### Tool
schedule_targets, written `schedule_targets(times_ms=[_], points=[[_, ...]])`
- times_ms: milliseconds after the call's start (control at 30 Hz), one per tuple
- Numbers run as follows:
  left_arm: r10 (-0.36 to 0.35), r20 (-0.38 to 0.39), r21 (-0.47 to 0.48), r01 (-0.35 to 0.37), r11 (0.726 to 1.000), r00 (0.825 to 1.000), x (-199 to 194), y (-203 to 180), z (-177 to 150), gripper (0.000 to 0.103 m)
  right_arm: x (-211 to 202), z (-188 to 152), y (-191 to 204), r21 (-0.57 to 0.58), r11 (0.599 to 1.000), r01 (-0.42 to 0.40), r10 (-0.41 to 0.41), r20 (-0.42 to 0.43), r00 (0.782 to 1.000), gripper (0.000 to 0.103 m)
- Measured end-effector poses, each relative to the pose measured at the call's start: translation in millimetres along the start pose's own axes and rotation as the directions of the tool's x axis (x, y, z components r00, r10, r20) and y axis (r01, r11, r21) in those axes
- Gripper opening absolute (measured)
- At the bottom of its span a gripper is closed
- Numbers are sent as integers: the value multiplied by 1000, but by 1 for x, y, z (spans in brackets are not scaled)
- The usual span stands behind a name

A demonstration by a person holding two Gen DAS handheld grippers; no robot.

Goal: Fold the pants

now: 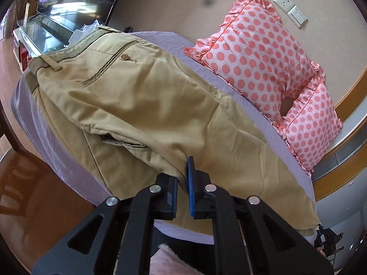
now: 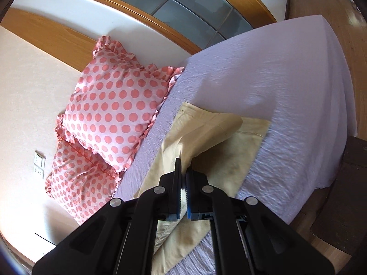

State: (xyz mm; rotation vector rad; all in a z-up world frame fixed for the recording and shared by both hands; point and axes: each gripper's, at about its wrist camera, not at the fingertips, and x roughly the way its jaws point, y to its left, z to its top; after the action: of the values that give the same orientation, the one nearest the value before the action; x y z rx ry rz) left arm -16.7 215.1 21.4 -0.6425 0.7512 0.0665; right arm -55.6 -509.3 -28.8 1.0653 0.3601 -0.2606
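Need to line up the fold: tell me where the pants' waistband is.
In the left wrist view the waistband lies upper left, at the bed's far edge, left of the polka-dot pillows.

The right gripper (image 2: 182,178) pinches a fold of the tan pants (image 2: 206,123) lying on the lavender bed sheet (image 2: 286,87).

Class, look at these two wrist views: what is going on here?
A person with a handheld claw in each hand is folding khaki pants on a lavender bed. The left claw is shut on fabric near the seat; the right claw is shut on a leg near the cuffs. One leg already lies over the other. Two polka-dot pillows sit alongside.
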Motion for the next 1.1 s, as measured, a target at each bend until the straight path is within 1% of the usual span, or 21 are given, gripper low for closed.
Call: schedule_targets(times_ms=[133,300,400,500,533,567,600,633,667,700,767,800,833,867,900,933,967,1000,1067,1100], points=[[-8,14,1,8,1000,1000,-6,8,-9,7,-7,-3,-10,13,1000,2,-2,-5,1000,3],[-22,10,-7,22,1000,1000,-7,12,-11,7,-11,-5,-12,11,1000,5,-5,-9,1000,3],[-14,9,4,14,1000,1000,-8,11,-13,7,-13,-6,-8,-22,999,33,-33,-13,999,4],[-11,7,16,11,1000,1000,-10,14,-16,8,-19,-9,-1,-86,994,71,-71,7,997,4],[-10,4,23,9,1000,1000,-9,13,-17,9,-20,-9,0,-95,991,89,-89,9,996,9],[-2,-1,41,2,999,1000,-9,12,-18,11,-22,-9,1,-94,990,110,-108,16,994,22],[11,-3,60,-11,998,1000,-9,10,-20,13,-25,-9,0,-90,986,139,-137,32,990,33],[12,-1,71,-12,997,1000,-10,9,-22,15,-27,-8,1,-91,982,167,-162,53,985,55],[8,1,76,-8,997,1000,-12,11,-22,20,-31,-8,1,-95,976,195,-187,84,979,61],[3,8,77,-4,997,1000,-15,12,-23,26,-34,-8,2,-106,971,213,-201,107,974,62],[-3,30,67,1,998,1000,-22,16,-25,33,-30,-8,1,-122,965,231,-219,106,970,61],[-9,40,57,7,998,999,-25,19,-25,34,-26,-9,-1,-121,966,229,-219,92,971,60],[-15,51,46,13,999,999,-29,23,-26,34,-20,-11,-4,-117,968,220,-212,72,974,57],[-20,64,34,18,999,998,-33,27,-27,34,-19,-14,-3,-131,968,215,-204,90,975,50],[-23,79,21,21,1000,997,-37,31,-25,35,-15,-16,-2,-146,966,212,-201,86,976,44],[-23,98,5,23,1000,995,-41,36,-25,36,-10,-19,-2,-154,970,185,-176,68,982,36],[-22,117,-10,23,1000,993,-46,40,-24,38,-6,-23,-2,-161,973,163,-154,62,986,33],[-17,134,-26,21,999,991,-49,45,-24,40,-3,-27,0,-185,971,155,-144,70,987,27],[-10,160,-58,19,998,987,-55,54,-23,41,3,-34,3,-235,962,141,-126,80,989,12],[-4,169,-71,16,997,986,-56,58,-22,42,4,-37,7,-269,952,146,-122,103,987,9]])
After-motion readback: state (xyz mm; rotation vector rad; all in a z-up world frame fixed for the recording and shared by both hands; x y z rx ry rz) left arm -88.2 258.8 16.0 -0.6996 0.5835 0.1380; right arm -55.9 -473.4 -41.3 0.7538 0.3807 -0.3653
